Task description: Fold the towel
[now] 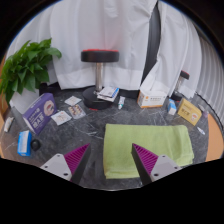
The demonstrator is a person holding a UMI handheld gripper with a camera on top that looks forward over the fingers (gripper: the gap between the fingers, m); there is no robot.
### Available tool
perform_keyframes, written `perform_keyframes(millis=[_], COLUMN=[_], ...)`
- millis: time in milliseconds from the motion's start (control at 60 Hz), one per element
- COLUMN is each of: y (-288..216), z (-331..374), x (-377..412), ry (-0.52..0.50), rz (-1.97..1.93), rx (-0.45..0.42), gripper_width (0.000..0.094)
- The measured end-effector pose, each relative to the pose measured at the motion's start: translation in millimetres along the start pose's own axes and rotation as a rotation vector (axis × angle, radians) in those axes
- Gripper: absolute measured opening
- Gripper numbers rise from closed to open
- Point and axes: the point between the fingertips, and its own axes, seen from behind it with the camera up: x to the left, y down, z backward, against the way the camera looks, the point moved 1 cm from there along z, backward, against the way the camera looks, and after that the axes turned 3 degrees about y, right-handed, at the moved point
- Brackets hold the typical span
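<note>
Between the spread, empty fingers, a green towel lies flat on the table.

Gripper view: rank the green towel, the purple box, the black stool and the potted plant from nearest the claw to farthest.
The claw is open, with nothing between its fingers.
1. Green towel: just ahead, reaching between the fingers, lying flat.
2. Purple box: beyond the left finger.
3. Black stool and potted plant: both at the back, stool in the middle, plant far left; too close to call.
</note>
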Motion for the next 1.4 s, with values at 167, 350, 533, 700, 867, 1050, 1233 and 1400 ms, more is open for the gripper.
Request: perform_keyframes(millis=[167, 350, 533, 700, 867, 1050, 1233, 1400], y=[11, 6, -4, -83, -103, -28, -7, -23], z=[-68, -80, -63, 25, 37, -36, -40, 20], x=[-5, -20, -7, -2, -78, -163, -244, -274], ry=[0.037, 0.130, 0.027, -0.255, -0.279, -0.187, -0.059, -0.013], rz=[0.021, 0.210, 0.104, -0.218, -0.289, -0.185, -0.111, -0.064], rx=[0.061, -0.008, 0.004, -0.089, -0.144, -0.009, 0.003, -0.053], gripper_width=[0.0752, 0.0104, 0.0042, 0.0042, 0.0054, 0.0378, 0.0853, 0.0846])
